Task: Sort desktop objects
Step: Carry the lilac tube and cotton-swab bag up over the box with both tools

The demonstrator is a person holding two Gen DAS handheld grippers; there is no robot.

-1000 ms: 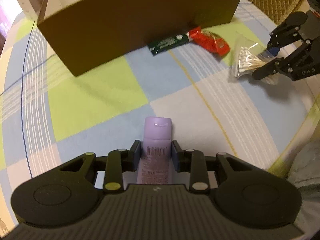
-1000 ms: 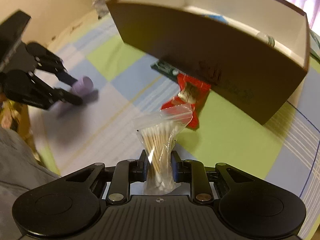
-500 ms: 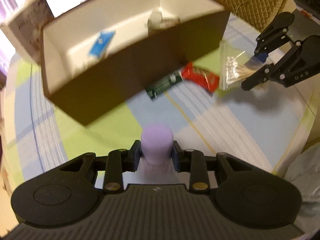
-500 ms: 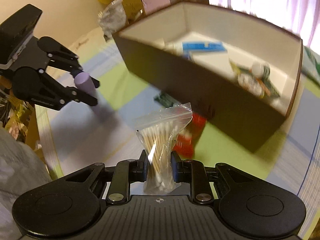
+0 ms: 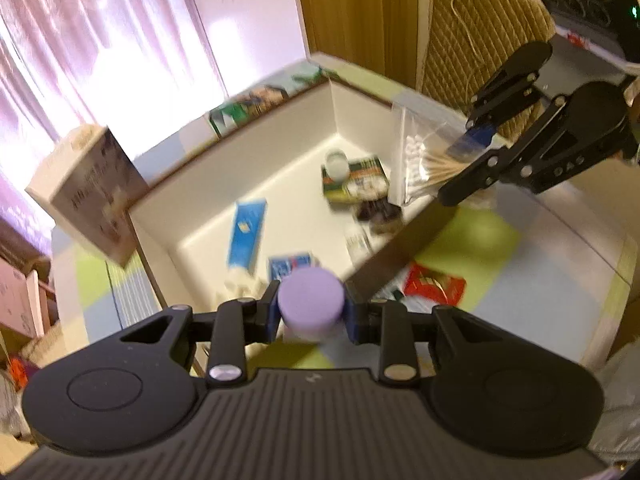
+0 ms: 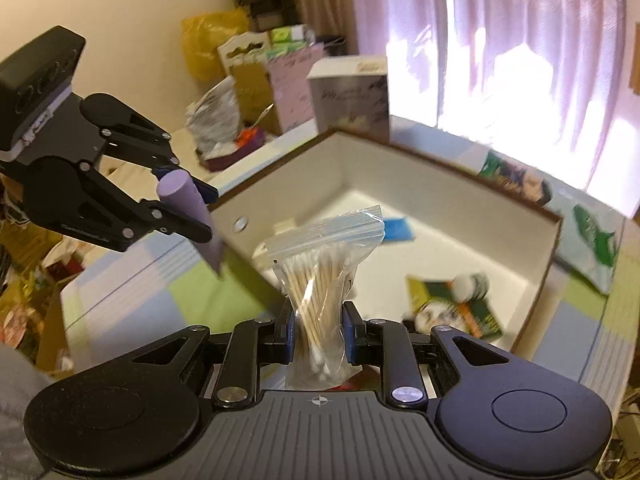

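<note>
Lifting: both loads, on the tablecloth (image 5: 472,240) a second ago, now hang at the box (image 5: 256,184) rim.
Left gripper (image 5: 311,314): clamped on purple tube (image 5: 311,300).
Right gripper (image 6: 318,334): clamped on cotton-swab bag (image 6: 320,276).
Next: probably release inside the box.

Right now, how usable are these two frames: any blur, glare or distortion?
Left wrist view: motion blur smears the box contents; the curtain is blown out. Right wrist view: sharper on the cotton swab bag, window glare upper right; fisheye bending in both.
</note>
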